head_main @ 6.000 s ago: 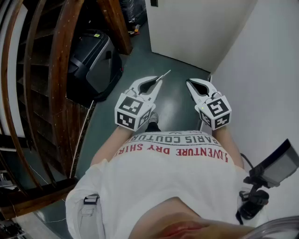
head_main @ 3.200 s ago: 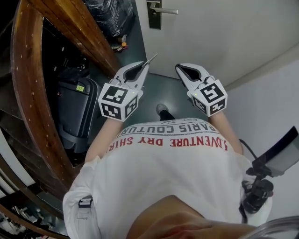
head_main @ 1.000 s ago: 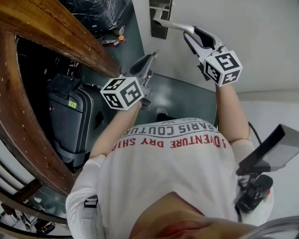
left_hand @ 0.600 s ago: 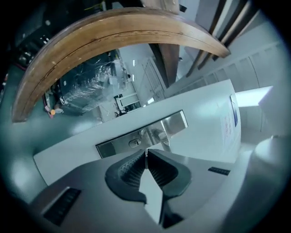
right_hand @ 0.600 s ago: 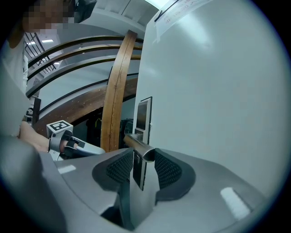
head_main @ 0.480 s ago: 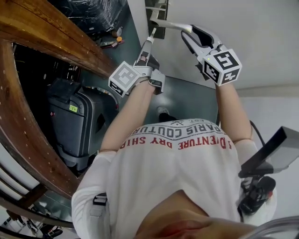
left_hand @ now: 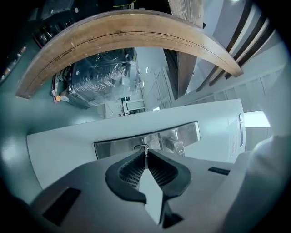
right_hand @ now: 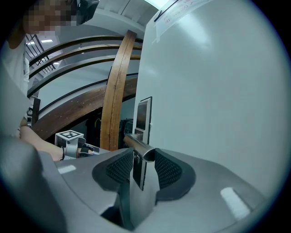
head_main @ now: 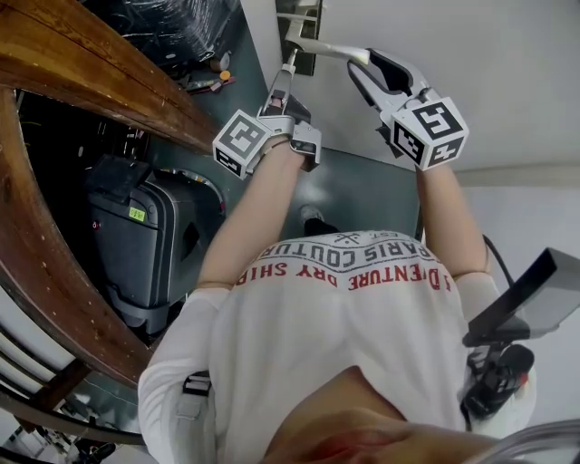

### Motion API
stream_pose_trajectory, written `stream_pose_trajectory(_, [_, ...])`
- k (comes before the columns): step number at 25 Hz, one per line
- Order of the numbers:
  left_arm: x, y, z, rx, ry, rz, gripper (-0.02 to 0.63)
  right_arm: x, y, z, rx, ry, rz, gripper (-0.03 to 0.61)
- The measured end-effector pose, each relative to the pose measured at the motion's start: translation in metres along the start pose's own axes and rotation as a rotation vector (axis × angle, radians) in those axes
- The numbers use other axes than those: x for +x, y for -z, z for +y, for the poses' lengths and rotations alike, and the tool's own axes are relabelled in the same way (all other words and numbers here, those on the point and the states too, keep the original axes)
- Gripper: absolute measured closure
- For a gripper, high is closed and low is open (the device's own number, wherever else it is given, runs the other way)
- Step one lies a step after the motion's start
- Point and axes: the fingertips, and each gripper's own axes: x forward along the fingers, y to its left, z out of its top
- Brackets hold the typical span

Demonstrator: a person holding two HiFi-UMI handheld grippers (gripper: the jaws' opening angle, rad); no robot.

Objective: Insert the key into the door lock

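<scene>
The white door carries a steel lock plate with a lever handle. My left gripper is shut on a thin silver key whose tip is at the plate, just under the handle. In the left gripper view the key shows edge-on between the pads, its tip close before the keyhole in the plate; whether it has entered I cannot tell. My right gripper is shut on the free end of the handle, which lies between its ribbed pads.
A curved wooden stair rail runs along the left. Below it stands a black suitcase. A plastic-wrapped bundle and small items lie on the floor by the door. A white wall closes the right side.
My left gripper has moved up to the lock plate and rolled onto its side, bringing the key tip to the plate. The right gripper has stayed on the handle.
</scene>
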Motion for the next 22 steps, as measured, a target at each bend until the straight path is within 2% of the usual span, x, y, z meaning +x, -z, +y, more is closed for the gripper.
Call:
stream_pose_trajectory(9, [0.003, 0.003, 0.002, -0.037, -0.004, -0.012, 0.591, 0.001, 0.001, 0.0, 0.001, 0.003, 0.0, 0.453])
stream_pose_trajectory(22, [0.015, 0.005, 0.002, -0.11, -0.009, -0.073, 0.591, -0.001, 0.0, 0.002, -0.014, 0.0, 0.01, 0.453])
